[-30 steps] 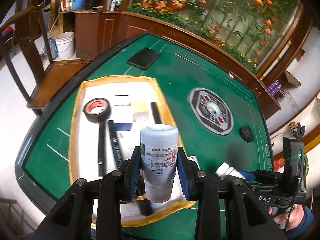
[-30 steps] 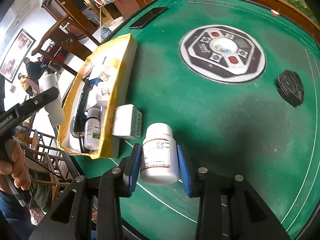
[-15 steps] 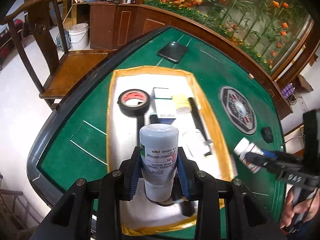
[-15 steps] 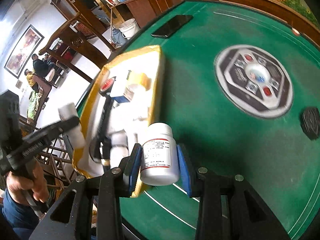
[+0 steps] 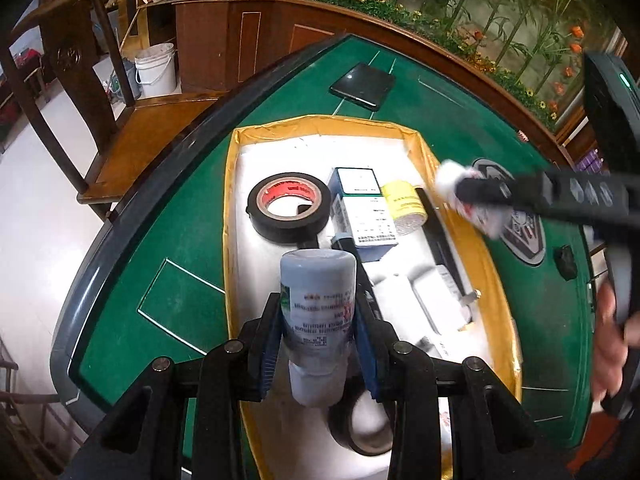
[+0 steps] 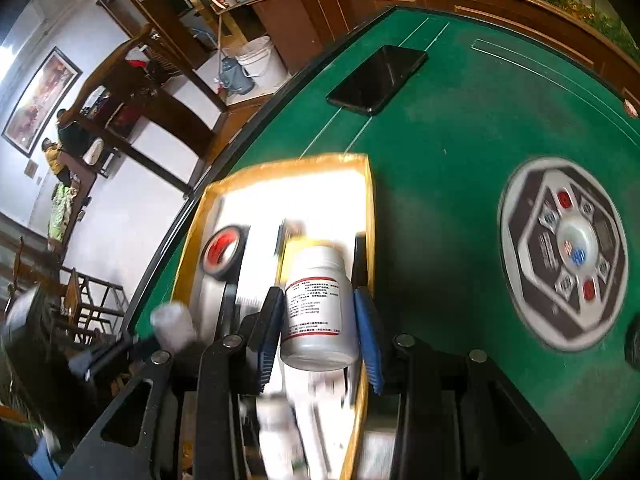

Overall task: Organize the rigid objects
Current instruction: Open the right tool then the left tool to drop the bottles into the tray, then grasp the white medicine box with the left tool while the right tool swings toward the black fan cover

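Left gripper (image 5: 319, 346): jaws pinch a grey bottle (image 5: 318, 320) across its labelled middle, base toward the camera, rounded top pointing away. It hangs over the near half of the yellow-rimmed tray (image 5: 230, 216), which sits on the green table (image 5: 176, 216).

Right gripper (image 6: 318, 330): blue pads clamp a white pill bottle (image 6: 320, 308) at its label, both sides in contact. In the left wrist view this bottle appears blurred over the tray's right rim; in the right wrist view it sits above the tray's right side.

Tray contents: black tape roll (image 5: 289, 207), a blue-and-white box (image 5: 362, 210), a yellow-labelled roll (image 5: 403, 207), a black pen-like item (image 5: 438, 236), white flat pieces and a second dark ring (image 5: 362, 424) at the near end. Free white floor remains mainly at the far end and along the left wall. A black phone (image 5: 362, 85) lies on the felt beyond the tray.

Judged risks:
- Both bottles are round and smooth; released lying down, either could roll against the tape roll or ride up over the low rim.
- The tray is crowded near the grey bottle; lowering it here may land it on the dark ring or the white pieces, leaving it tilted.
- Both grippers converge over one tray; they could knock together, jarring a bottle loose.
- Blur in the right view suggests speed; a hasty release could send the white bottle onto the felt.
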Tool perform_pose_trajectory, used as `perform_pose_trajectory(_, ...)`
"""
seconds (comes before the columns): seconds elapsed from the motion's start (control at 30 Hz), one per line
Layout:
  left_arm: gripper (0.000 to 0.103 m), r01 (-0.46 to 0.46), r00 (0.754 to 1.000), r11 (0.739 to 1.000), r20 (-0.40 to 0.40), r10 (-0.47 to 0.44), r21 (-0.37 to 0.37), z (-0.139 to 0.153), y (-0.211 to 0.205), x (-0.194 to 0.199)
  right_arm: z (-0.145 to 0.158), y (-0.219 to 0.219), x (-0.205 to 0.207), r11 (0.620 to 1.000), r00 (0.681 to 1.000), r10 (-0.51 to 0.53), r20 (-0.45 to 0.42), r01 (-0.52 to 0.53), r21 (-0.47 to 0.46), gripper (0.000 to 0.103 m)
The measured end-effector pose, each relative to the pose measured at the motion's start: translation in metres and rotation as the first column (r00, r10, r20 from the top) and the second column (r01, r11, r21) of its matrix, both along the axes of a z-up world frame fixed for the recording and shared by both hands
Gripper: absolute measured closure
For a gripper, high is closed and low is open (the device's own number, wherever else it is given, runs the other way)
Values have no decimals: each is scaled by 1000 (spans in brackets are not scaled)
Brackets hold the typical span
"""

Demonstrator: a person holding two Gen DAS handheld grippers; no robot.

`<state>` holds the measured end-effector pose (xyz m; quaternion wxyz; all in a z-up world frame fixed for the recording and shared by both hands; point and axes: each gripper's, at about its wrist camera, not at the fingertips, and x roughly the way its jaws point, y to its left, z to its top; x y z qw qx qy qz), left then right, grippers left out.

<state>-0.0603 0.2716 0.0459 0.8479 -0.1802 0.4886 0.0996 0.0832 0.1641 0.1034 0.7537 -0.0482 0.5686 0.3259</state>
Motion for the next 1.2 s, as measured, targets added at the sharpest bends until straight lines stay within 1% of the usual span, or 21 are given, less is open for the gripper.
perform_pose_trajectory(0.13,67,3,1000,1000,-9,-3,8,-6,4,3,-7,25,20,1000,999,-3,32,4,-28,68)
perform_pose_trajectory(0.23,67,8,1000,1000,-23,-7,10,-11,5,5,-14,42,31,999,1000,-9,23,10,-37,68)
perform_pose_trajectory(0.3,67,10,1000,1000,-24,-9,8,-13,6,5,-21,53,36,998,999,-4,43,7,-68,68)
perform_pose_trajectory(0.5,67,21,999,1000,-25,-21,7,-15,6,6,-36,63,44,996,999,-10,38,13,-93,68)
perform_pose_trajectory(0.63,67,12,1000,1000,-26,-12,6,-18,6,7,-42,64,48,996,999,-20,34,23,-87,68)
perform_pose_trajectory(0.7,66,6,1000,1000,-27,-6,1,-17,6,8,-41,63,47,996,999,-14,30,17,-85,66)
perform_pose_trajectory(0.73,66,4,1000,1000,-25,-4,-1,-17,7,8,-39,62,47,997,1000,-10,27,12,-78,62)
perform_pose_trajectory(0.77,63,1,1000,1000,-23,-1,-7,-17,7,7,-37,61,46,998,1000,-6,25,8,-69,55)
perform_pose_trajectory(0.8,61,1,1000,1000,-21,-1,-14,-17,7,7,-34,60,45,998,1000,-3,28,5,-60,50)
perform_pose_trajectory(0.83,61,-1,1000,1000,-21,0,-15,-15,6,7,-29,57,43,998,999,-6,38,8,-57,43)
perform_pose_trajectory(0.9,58,-6,1000,1000,-16,6,-11,-13,5,6,-21,52,40,999,999,-8,43,10,-32,43)
perform_pose_trajectory(1.07,57,-21,1000,1000,-6,21,-24,-7,4,2,-9,37,35,1000,999,-13,30,12,15,42)
perform_pose_trajectory(1.2,57,-23,1000,999,8,23,-27,1,-1,-4,2,6,29,998,999,-39,26,38,59,42)
